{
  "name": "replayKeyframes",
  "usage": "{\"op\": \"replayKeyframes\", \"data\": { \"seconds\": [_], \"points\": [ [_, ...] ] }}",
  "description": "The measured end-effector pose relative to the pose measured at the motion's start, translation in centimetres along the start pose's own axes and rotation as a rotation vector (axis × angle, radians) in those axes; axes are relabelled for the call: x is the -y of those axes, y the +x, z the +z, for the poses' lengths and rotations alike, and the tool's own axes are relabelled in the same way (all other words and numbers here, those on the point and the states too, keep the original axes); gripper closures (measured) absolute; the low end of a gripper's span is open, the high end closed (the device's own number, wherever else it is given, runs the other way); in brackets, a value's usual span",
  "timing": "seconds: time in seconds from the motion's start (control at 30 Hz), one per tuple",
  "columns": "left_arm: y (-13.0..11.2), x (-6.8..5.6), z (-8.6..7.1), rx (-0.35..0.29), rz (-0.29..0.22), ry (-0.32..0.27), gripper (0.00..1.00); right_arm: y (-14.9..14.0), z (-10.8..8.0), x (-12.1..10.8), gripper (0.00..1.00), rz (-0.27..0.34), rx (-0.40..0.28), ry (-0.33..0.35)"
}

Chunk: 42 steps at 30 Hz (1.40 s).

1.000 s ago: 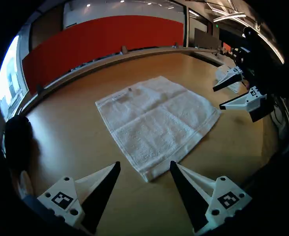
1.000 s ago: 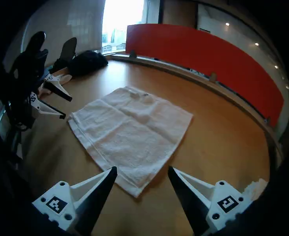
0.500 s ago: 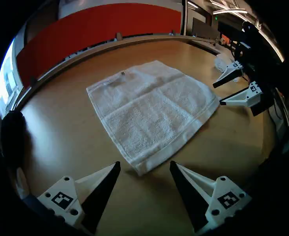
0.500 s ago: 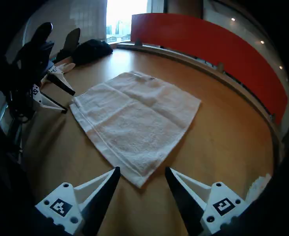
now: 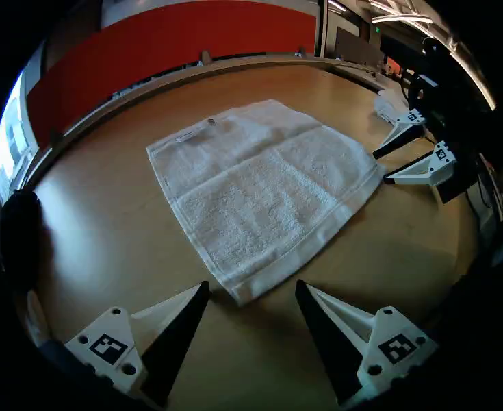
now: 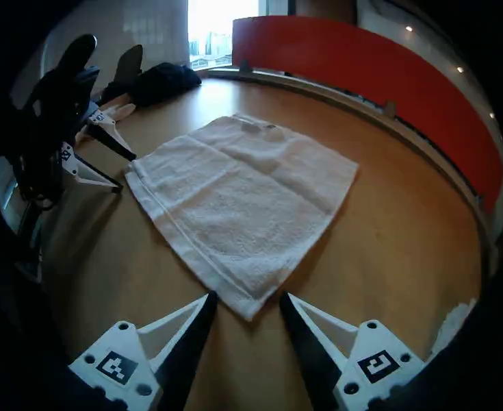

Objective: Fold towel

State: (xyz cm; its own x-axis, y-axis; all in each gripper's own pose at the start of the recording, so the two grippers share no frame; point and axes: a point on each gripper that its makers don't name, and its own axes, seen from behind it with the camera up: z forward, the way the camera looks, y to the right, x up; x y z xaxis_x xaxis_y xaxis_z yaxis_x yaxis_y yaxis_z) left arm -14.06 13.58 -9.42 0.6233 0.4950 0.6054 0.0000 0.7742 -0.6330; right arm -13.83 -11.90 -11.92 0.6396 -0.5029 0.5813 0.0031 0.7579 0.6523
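One squarish white terry towel (image 5: 265, 192) on smooth wooden table (image 5: 107, 226).

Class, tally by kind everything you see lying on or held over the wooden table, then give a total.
Towels spread flat: 1, the white towel
Tools: 2, the left tool and the right tool
Dark bundles: 1, the dark bundle
Other cloths: 1, the crumpled white cloth
Total: 5
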Motion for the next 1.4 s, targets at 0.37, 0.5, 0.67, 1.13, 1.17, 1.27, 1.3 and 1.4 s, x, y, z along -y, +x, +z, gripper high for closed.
{"op": "replayKeyframes", "data": {
  "seconds": [0.37,0.5,0.67,1.13,1.17,1.27,1.3,1.4],
  "points": [
    [-0.08,-0.1,-0.04,0.007,-0.004,0.003,0.16,-0.05,0.11,0.28,0.46,0.005,-0.005,0.017],
    [-0.06,-0.25,-0.02,0.01,-0.005,0.005,0.24,-0.08,0.06,0.19,0.54,0.009,-0.005,0.017],
    [-0.05,-0.31,-0.06,0.014,-0.012,0.009,0.31,-0.1,0.05,0.18,0.62,0.009,-0.005,0.016],
    [0.08,-0.27,0.0,0.028,-0.025,0.017,0.61,-0.05,0.08,0.23,0.76,0.013,-0.006,0.015],
    [0.1,-0.22,0.01,0.028,-0.027,0.019,0.68,-0.03,0.1,0.24,0.78,0.012,-0.006,0.015],
    [0.11,-0.13,0.04,0.028,-0.039,0.022,0.79,0.0,0.15,0.31,0.82,0.011,-0.007,0.017],
    [0.11,-0.13,0.04,0.027,-0.042,0.022,0.81,0.01,0.15,0.32,0.83,0.011,-0.007,0.018],
    [0.09,-0.22,-0.02,0.027,-0.045,0.017,0.88,0.02,0.12,0.35,0.87,0.011,-0.005,0.019]
  ]
}}
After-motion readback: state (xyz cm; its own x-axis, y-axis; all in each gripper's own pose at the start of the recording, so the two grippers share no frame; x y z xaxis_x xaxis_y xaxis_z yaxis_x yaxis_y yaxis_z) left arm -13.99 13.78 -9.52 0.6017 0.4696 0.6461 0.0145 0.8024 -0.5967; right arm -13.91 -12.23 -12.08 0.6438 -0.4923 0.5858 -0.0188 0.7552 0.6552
